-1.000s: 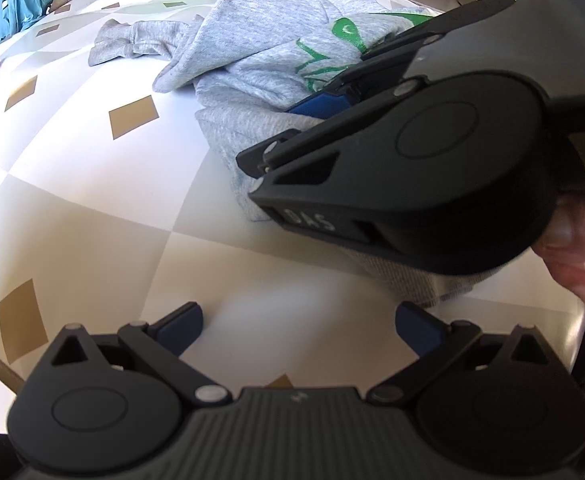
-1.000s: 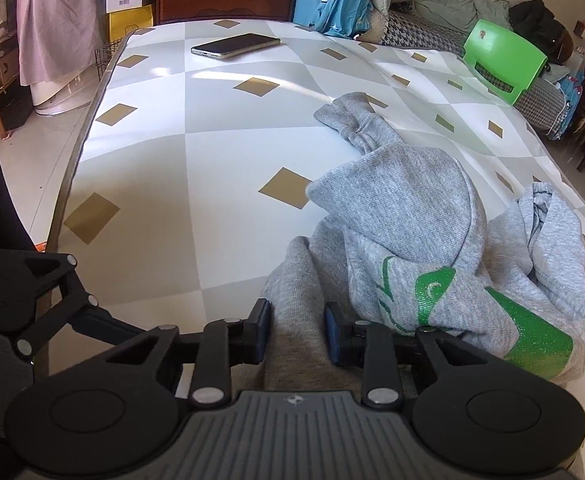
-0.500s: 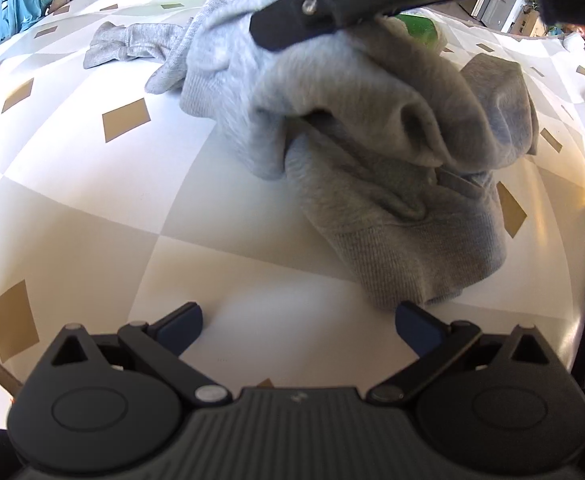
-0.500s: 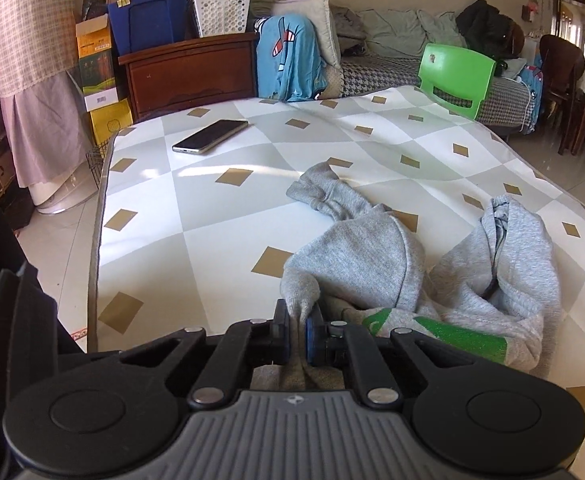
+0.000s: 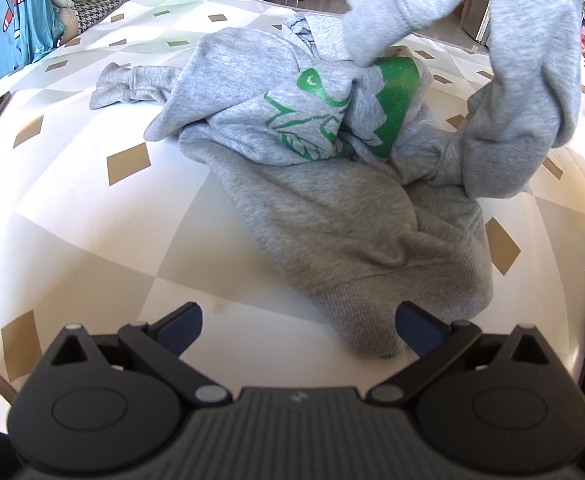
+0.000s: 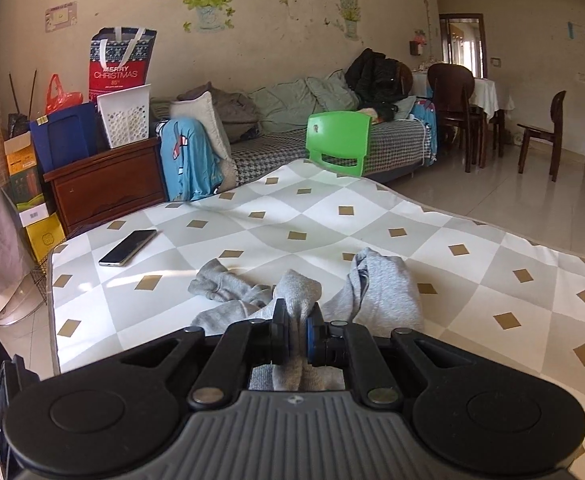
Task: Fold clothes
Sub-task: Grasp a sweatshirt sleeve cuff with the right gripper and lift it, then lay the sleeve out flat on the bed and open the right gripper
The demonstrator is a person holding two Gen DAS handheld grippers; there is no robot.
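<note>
A grey hoodie (image 5: 332, 208) with a green print lies crumpled on the checked table (image 5: 92, 216). Part of it is pulled up toward the top right of the left wrist view. My left gripper (image 5: 298, 326) hovers open just in front of the ribbed hem, with nothing between its blue pads. My right gripper (image 6: 296, 334) is shut on a fold of the grey hoodie (image 6: 298, 292), which bunches up between its pads. The rest of the garment hangs below and beyond it over the table (image 6: 332, 220).
A phone (image 6: 128, 247) lies on the table's far left part. A green chair (image 6: 338, 142) stands at the far edge, with a sofa (image 6: 292, 128) piled with clothes behind it. A wooden cabinet (image 6: 104, 184) with boxes stands left. Dining chairs stand at the right.
My right gripper closed on the hoodie's fabric and lifted it up and away, leaving the left wrist view. The garment rose and unfurled. My left gripper stayed open in place.
</note>
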